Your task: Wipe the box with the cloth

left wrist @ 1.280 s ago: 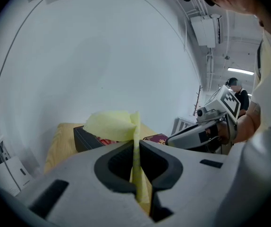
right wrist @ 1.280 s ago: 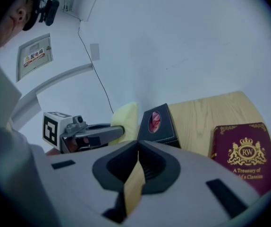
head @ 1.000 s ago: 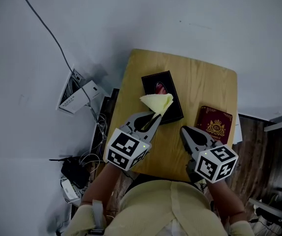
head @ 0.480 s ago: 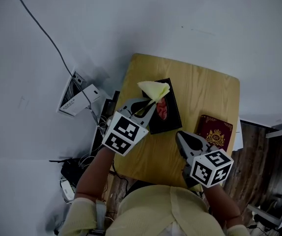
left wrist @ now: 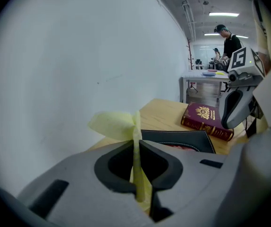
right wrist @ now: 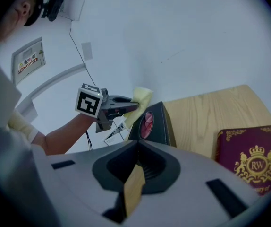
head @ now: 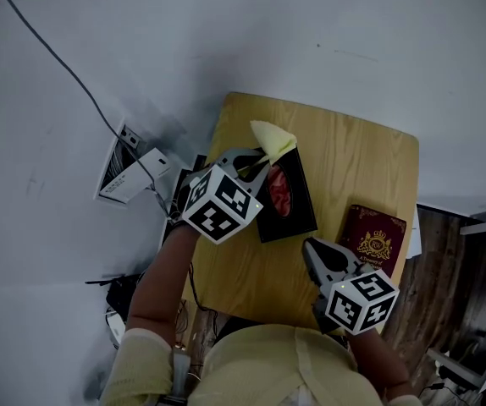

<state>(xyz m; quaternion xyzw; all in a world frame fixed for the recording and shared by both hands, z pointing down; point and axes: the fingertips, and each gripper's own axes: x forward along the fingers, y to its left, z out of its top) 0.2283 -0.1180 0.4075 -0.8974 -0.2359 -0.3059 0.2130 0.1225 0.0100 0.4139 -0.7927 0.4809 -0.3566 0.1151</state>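
with my left gripper [head: 262, 162] pinching the cloth [head: 273, 139] at the box [head: 289, 200]'s far end and my right gripper [head: 312, 246] pressed together empty, i should lay it flat and sweep evenly.

One wooden table [head: 345, 155], one black box [head: 298, 214], one yellow cloth [head: 273, 139], one maroon book [head: 381, 241], two grippers, a left gripper [head: 264, 161] and a right gripper [head: 311, 245], one white carton [head: 133, 169] on the floor.
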